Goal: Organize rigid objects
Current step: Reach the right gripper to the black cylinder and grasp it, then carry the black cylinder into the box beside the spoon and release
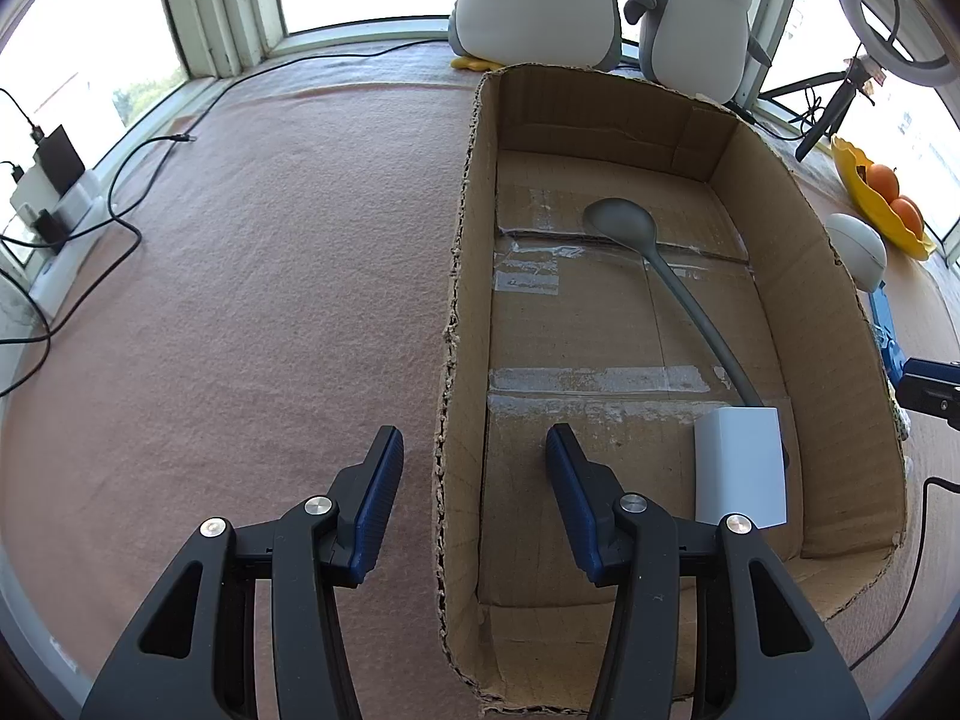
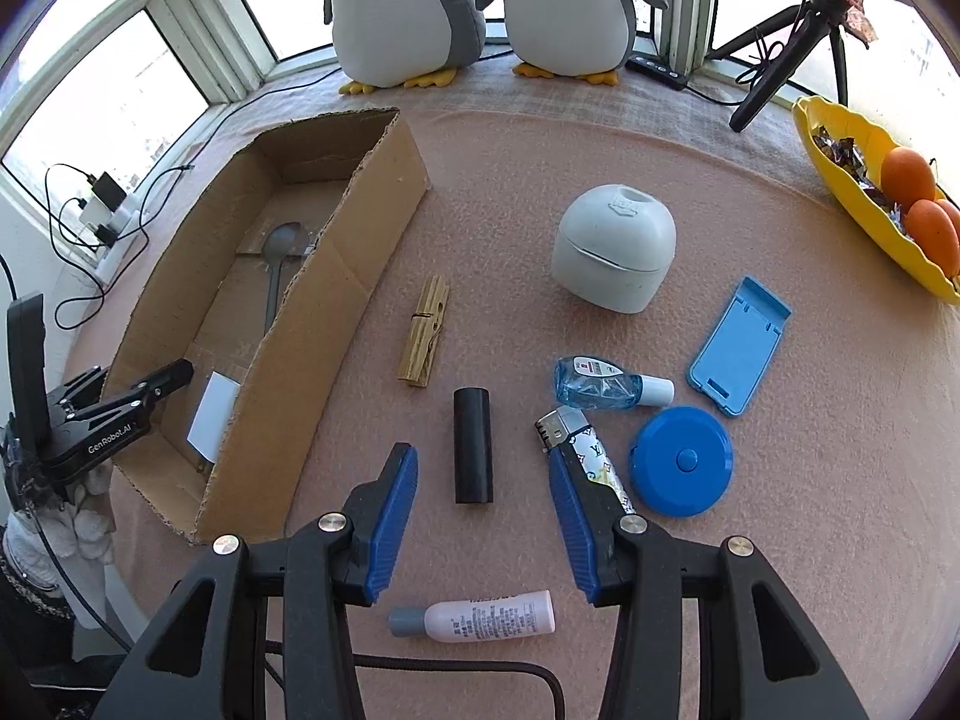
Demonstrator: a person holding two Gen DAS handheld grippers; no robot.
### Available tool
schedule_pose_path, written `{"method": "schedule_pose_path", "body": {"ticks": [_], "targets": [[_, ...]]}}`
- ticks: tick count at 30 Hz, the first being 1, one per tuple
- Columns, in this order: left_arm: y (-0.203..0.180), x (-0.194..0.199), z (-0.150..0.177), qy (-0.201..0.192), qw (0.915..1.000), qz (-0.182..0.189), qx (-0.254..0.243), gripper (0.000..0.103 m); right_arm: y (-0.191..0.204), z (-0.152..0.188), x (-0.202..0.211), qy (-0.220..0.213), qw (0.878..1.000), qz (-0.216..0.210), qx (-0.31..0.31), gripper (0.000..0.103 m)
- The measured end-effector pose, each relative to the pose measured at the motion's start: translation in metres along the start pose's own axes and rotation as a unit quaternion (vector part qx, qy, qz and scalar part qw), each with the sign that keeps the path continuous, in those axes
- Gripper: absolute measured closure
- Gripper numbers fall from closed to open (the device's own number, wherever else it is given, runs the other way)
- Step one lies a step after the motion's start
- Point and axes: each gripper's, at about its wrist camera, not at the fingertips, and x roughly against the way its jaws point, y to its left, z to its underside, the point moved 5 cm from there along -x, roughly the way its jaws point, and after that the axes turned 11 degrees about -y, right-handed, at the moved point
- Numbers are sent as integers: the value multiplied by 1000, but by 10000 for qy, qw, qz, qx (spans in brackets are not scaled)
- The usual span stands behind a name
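Observation:
An open cardboard box (image 1: 840,276) (image 2: 336,300) lies on the pink cloth. It holds a grey spoon (image 1: 624,222) (image 2: 282,246) and a white block (image 1: 741,468) (image 2: 213,408). My left gripper (image 1: 474,450) is open and empty, straddling the box's left wall; it also shows in the right wrist view (image 2: 174,375). My right gripper (image 2: 483,468) is open and empty above a black cylinder (image 2: 473,445). Near it lie a wooden clothespin (image 2: 425,330), a patterned lighter (image 2: 585,456), a blue round tape measure (image 2: 681,461), a small blue bottle (image 2: 606,390), a blue phone stand (image 2: 739,345), a white dome container (image 2: 612,246) and a pink tube (image 2: 480,615).
Two plush penguins (image 2: 480,6) stand at the back by the window. A yellow fruit bowl (image 2: 864,192) with oranges sits at the right edge. A black tripod (image 2: 774,60) is behind it. A power strip with cables (image 2: 102,222) lies at the left.

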Motion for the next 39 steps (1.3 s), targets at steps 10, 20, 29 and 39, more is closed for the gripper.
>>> {"method": "schedule_pose_path", "body": {"ticks": [10, 20, 29, 39], "targets": [[0, 0, 1, -2, 10000, 7, 7, 53, 4, 3, -28, 308, 9994, 135, 97, 76], [0, 0, 1, -2, 10000, 9, 12, 53, 11, 1, -41, 434, 9982, 294, 277, 82], [0, 0, 1, -5, 10000, 14, 26, 53, 8, 0, -41, 418, 9985, 297, 217, 88], [0, 0, 1, -4, 10000, 15, 28, 53, 12, -8, -12, 82, 9999, 147, -9, 88]]}}
